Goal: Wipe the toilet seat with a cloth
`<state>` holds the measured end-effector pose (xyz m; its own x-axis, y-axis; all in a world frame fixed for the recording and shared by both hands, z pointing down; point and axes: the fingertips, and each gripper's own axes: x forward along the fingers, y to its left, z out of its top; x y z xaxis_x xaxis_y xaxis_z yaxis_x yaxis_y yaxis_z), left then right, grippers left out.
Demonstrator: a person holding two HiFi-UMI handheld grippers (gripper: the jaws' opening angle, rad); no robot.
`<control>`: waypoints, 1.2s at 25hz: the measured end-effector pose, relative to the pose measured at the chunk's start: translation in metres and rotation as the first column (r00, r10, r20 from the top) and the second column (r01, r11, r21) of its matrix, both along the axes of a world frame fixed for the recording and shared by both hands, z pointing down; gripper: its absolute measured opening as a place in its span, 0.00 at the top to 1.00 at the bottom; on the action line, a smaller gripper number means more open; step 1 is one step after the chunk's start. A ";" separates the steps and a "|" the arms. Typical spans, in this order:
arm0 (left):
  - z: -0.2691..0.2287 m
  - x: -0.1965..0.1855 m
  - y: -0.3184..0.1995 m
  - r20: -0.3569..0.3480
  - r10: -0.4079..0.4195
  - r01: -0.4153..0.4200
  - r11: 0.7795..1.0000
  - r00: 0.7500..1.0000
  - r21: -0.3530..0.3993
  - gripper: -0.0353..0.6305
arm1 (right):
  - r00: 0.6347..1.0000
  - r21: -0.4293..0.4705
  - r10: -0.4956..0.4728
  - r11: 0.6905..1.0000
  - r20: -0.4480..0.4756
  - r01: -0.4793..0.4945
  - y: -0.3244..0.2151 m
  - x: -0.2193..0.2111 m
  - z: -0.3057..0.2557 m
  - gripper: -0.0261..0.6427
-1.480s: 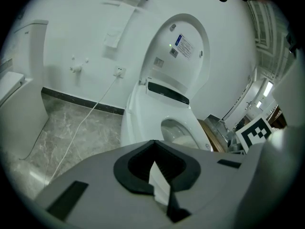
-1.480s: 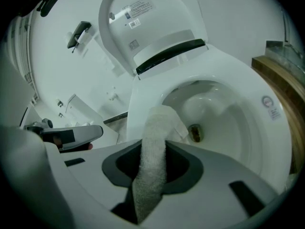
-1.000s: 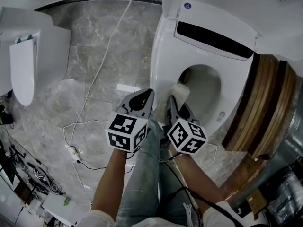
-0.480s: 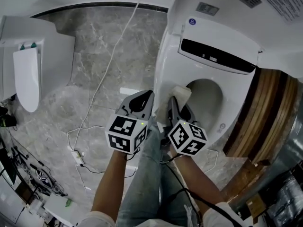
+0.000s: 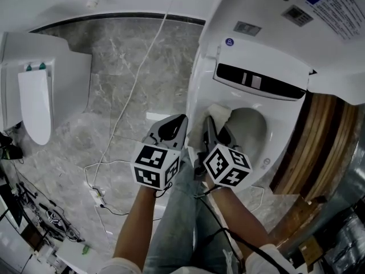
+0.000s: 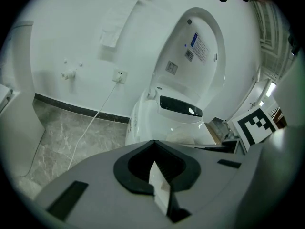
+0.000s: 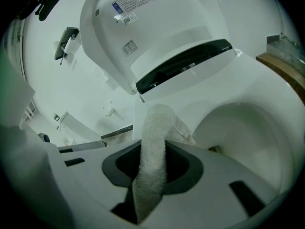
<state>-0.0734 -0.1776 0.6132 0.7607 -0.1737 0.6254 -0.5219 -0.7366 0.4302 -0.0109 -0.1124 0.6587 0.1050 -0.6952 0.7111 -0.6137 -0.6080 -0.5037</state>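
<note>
Holding a folded white terry cloth pinched fast between its closed jaws: right gripper, centre of the head view. It is angled downward so the cloth's free end appears to rest on the left inner edge of the white oval plastic toilet seat, beside the bowl opening.

Left gripper: just left of it, above the grey marble floor, jaws closed on nothing. Judged idle, kept off the seat.

White hinged lid: raised, leaving the seat free for wiping.
</note>
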 end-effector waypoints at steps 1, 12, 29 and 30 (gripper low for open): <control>-0.001 0.002 -0.002 -0.001 0.000 0.000 1.000 1.000 0.000 0.93 | 1.000 0.001 -0.003 1.000 -0.003 0.003 -0.004 0.001 0.000 0.81; -0.004 0.011 -0.027 -0.002 -0.005 0.005 1.000 1.000 0.005 0.93 | 0.999 0.026 -0.021 0.999 -0.038 0.022 -0.043 0.021 -0.011 0.81; -0.003 0.047 -0.020 -0.004 0.045 -0.045 0.999 0.999 -0.004 0.93 | 0.998 0.104 -0.059 0.993 0.034 0.055 -0.056 0.030 -0.015 0.81; -0.003 0.050 -0.016 -0.004 0.056 -0.056 0.998 0.998 -0.005 0.93 | 0.998 0.105 -0.052 0.993 0.039 0.048 -0.053 0.033 -0.013 0.81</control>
<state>-0.0233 -0.1935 0.6105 0.7714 -0.1274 0.6235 -0.4782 -0.7625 0.4358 0.0217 -0.1651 0.6453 0.0403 -0.7694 0.6375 -0.6196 -0.5198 -0.5882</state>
